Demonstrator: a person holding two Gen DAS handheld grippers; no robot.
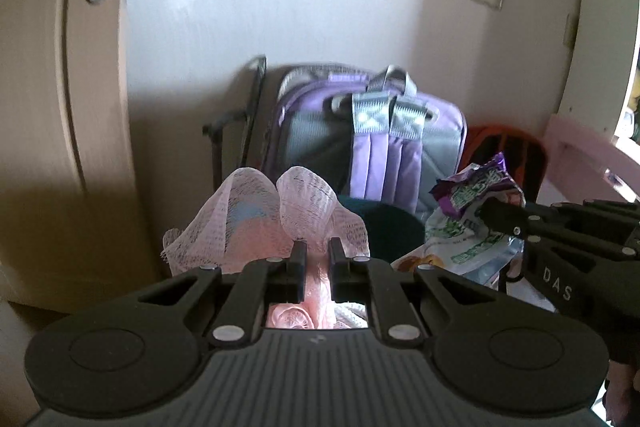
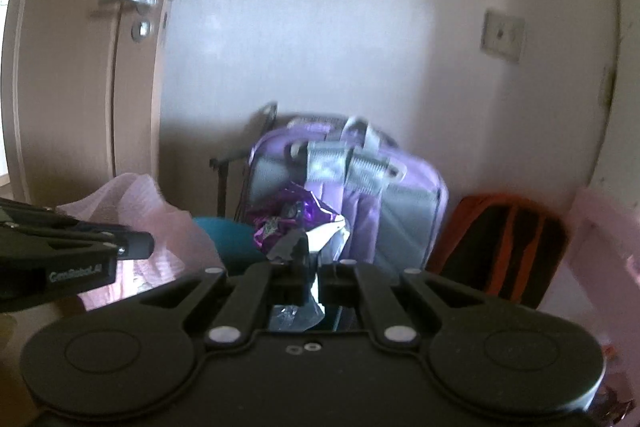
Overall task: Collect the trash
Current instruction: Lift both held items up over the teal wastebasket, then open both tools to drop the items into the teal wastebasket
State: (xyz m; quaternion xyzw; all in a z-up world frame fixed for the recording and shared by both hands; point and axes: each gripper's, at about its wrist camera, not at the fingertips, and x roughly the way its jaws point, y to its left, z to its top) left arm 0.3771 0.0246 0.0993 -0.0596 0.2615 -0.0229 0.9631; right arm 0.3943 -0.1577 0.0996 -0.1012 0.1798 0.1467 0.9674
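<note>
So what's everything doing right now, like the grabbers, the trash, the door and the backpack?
Left gripper: shut on the pink mesh bag, held up.
Right gripper: shut on the purple snack wrapper, crumpled, held up.
Door: looks closed, handle level.
Purple backpack: upright against the wall, straps facing the camera.
Orange and black bag: leaning beside the backpack.

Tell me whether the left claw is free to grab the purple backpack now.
Probably not: the left claw is already shut on a pink mesh bag, which also sits between it and the purple backpack.
</note>
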